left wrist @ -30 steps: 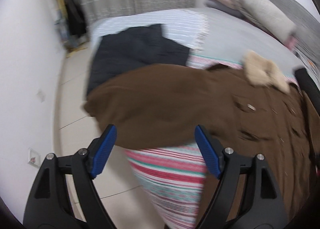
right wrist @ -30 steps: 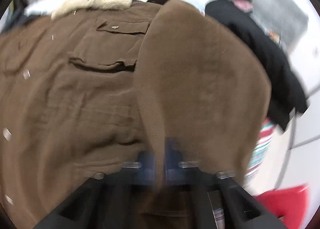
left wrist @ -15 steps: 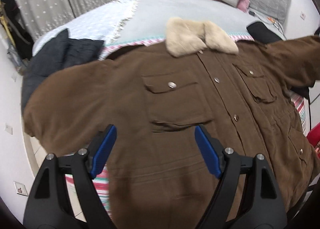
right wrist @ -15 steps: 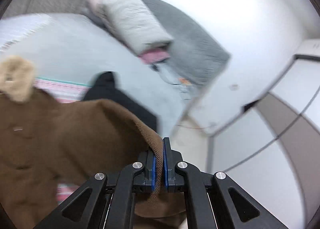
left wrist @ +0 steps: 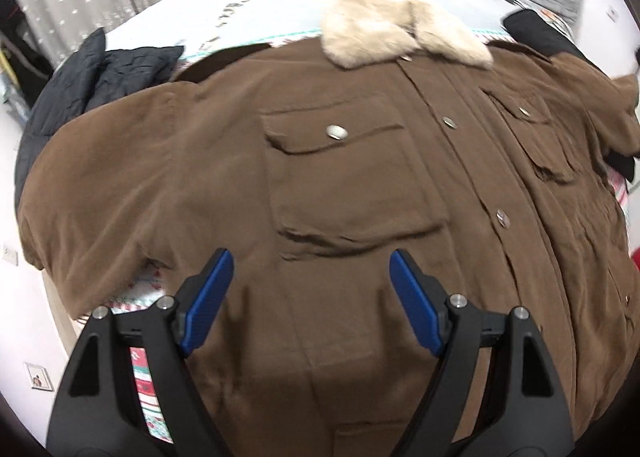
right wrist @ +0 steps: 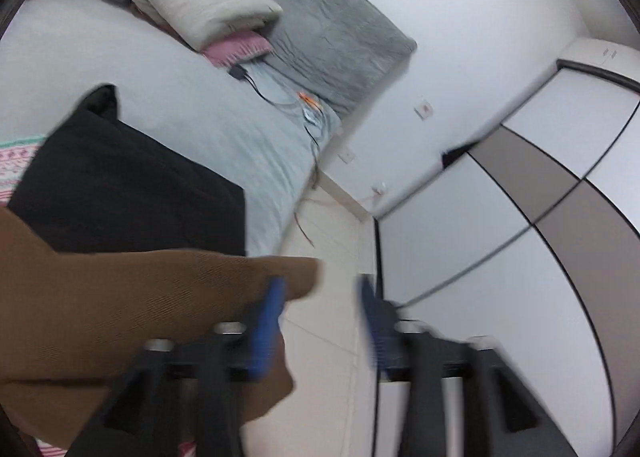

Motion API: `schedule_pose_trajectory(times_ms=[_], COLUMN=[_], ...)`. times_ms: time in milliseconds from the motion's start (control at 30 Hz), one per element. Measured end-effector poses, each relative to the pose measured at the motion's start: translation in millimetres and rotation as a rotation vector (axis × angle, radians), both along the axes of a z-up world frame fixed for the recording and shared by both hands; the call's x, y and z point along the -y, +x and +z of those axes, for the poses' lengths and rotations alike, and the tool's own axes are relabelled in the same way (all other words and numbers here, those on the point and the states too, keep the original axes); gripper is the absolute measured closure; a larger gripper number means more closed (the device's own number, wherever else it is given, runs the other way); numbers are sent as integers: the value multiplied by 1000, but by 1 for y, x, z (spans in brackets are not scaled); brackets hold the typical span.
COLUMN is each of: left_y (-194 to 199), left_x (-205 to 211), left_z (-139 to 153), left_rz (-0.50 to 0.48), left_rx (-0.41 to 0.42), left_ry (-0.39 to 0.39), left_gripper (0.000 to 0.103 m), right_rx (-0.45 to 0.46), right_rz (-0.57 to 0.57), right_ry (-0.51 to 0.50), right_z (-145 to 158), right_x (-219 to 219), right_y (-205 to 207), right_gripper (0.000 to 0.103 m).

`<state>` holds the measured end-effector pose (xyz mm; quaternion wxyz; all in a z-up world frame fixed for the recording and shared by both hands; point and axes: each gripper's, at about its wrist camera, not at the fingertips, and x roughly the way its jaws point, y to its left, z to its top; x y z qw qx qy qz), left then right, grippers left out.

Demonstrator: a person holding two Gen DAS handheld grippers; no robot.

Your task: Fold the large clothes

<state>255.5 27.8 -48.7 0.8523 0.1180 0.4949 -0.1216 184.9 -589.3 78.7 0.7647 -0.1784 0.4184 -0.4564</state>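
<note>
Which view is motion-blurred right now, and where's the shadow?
Right wrist view: heavy motion blur, right gripper and brown sleeve smeared, its jaws just opened and the sleeve lies beside one pad. Left wrist view: mostly sharp, fisheye-bent; left gripper casts a shadow on the brown coat below it.

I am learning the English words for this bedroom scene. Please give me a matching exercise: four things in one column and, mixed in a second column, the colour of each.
Things:
1. coat
2. collar
3. jaws of the left gripper
4. folded garment beside the coat's sleeve

Colours:
A. blue
B. black
C. brown
D. cream

Right pairs: 1-C, 2-D, 3-A, 4-B
</note>
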Motion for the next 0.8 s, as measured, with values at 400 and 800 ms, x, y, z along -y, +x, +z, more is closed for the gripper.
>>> schedule_pose_trajectory(times_ms=[400, 800], left_y=[1, 136], left_x=[7, 85], left_z=[10, 43], left_rz=[-19, -88], left_rx=[38, 127], left_ry=[-2, -23], left_gripper=[22, 22], right_rx=[176, 125], right_rz=[346, 724], right_ry=[412, 666], right_z=[25, -24], right_x=[-61, -215], right_y=[3, 125], right_gripper=[14, 14])
